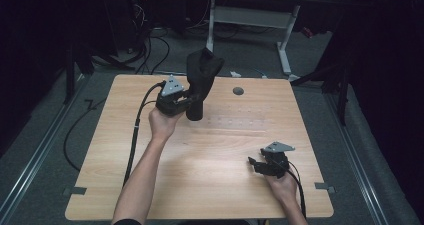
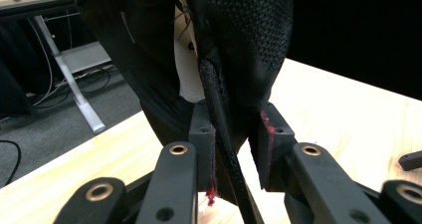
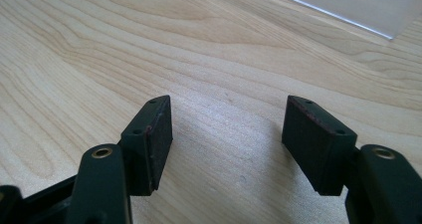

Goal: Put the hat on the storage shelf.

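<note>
Above table [image 1: 210, 150], black garment [image 1: 202, 80] hangs upright.

Black tongs [image 1: 187, 101] w/ grey triangular plate, brass rivets, black cable.

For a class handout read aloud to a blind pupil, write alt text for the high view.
The left gripper holds a black fabric item upright over the far left part of a wooden table, its fingers shut on the fabric. The right gripper rests low near the table's near right corner, fingers open and empty. Cables trail from both, and the room around is dark.
</note>
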Available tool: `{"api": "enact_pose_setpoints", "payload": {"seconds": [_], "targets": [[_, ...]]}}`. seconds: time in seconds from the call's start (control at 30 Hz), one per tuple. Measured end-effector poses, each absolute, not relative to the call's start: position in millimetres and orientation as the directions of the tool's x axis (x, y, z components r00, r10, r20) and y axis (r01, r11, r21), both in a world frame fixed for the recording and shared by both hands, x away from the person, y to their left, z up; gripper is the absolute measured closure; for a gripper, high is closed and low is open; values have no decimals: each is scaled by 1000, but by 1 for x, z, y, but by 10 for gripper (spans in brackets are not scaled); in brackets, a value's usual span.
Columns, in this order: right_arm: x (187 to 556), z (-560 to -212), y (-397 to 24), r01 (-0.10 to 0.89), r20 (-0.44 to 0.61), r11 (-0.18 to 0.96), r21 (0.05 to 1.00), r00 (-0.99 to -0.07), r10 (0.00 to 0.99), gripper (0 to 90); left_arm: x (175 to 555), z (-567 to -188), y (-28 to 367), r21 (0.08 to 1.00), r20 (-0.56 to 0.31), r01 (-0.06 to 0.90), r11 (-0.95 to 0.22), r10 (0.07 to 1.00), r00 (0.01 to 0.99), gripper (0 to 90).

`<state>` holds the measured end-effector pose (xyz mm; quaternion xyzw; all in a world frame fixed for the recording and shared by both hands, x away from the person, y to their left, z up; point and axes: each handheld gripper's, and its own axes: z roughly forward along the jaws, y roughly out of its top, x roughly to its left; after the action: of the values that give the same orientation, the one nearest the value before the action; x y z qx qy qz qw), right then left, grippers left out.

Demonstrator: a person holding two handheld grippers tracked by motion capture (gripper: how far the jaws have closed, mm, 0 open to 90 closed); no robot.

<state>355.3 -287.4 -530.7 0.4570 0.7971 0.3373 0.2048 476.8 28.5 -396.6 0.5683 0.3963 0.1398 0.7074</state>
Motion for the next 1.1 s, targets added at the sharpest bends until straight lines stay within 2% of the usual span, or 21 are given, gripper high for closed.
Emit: {"api": "enact_pose_setpoints", "payload": {"seconds": [0.6,0.73,0.87,1.1], "targets": [[355,-531,-287,588,-22,358,725,-500,866,364,483,-404,52,892,-450,278,357,630,633,732],[355,-531,-287,588,-21,357,726,-500,866,364,484,-405,56,891,-451,286,351,632,630,732],[355,-531,-287,588,-21,358,726,-500,866,364,483,-418,54,910,-415,300,287,662,624,731],[355,-531,-287,587,-22,359,726,-501,865,362,479,-425,63,891,-453,310,330,653,607,726]]}}
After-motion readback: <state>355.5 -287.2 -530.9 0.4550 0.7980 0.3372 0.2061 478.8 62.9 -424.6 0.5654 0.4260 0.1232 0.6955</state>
